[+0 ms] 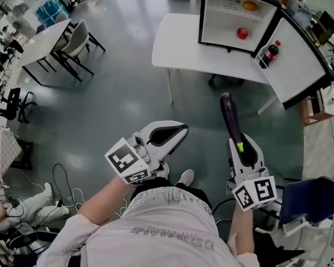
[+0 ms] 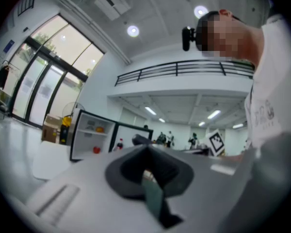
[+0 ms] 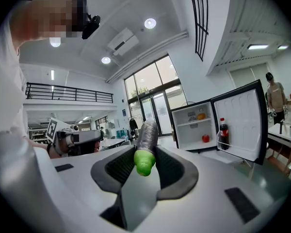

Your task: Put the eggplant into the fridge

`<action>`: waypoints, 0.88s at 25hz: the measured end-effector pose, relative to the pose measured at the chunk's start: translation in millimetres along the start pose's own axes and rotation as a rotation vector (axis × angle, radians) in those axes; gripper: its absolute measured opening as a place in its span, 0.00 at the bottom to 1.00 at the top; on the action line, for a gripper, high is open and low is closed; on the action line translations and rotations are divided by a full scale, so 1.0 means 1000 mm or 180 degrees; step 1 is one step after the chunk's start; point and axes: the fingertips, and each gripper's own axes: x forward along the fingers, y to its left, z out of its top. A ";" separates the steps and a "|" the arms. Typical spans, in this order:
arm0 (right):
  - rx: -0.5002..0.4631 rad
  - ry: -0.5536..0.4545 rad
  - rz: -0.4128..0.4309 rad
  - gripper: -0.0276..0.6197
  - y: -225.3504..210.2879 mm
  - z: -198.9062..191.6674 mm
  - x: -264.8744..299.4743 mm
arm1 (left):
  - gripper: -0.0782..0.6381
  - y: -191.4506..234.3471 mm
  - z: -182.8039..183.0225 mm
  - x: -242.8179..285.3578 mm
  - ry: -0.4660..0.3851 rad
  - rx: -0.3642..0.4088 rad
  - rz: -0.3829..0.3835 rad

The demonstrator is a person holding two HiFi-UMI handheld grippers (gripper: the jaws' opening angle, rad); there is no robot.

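Note:
A long dark purple eggplant with a green stem end sticks out forward from my right gripper, which is shut on it near the stem. In the right gripper view the eggplant points toward the small fridge. This fridge stands on a white table ahead. Its door is swung wide open, and a cola bottle sits in the door shelf. Inside the fridge are a tomato and an orange fruit. My left gripper is level at the left, shut and empty.
Grey floor lies between me and the table. A white table with chairs stands at the far left. Cables trail on the floor at the lower left, and a blue chair is close at my right. A person stands beyond the fridge door.

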 end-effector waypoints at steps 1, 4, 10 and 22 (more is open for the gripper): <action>0.0001 -0.0005 0.0006 0.24 -0.003 0.000 -0.001 | 0.12 -0.001 -0.001 0.002 0.0006 0.0009 0.0010; -0.0002 -0.0023 0.0032 0.24 -0.010 0.001 -0.006 | 0.12 -0.003 -0.003 0.007 0.0008 0.0047 0.0055; -0.0018 -0.0016 0.0055 0.24 -0.026 0.001 -0.010 | 0.12 0.000 -0.005 0.015 0.0022 0.0062 0.0159; -0.0019 0.0016 0.0064 0.24 -0.048 -0.001 0.002 | 0.12 0.016 -0.016 0.034 0.0025 0.0002 0.0179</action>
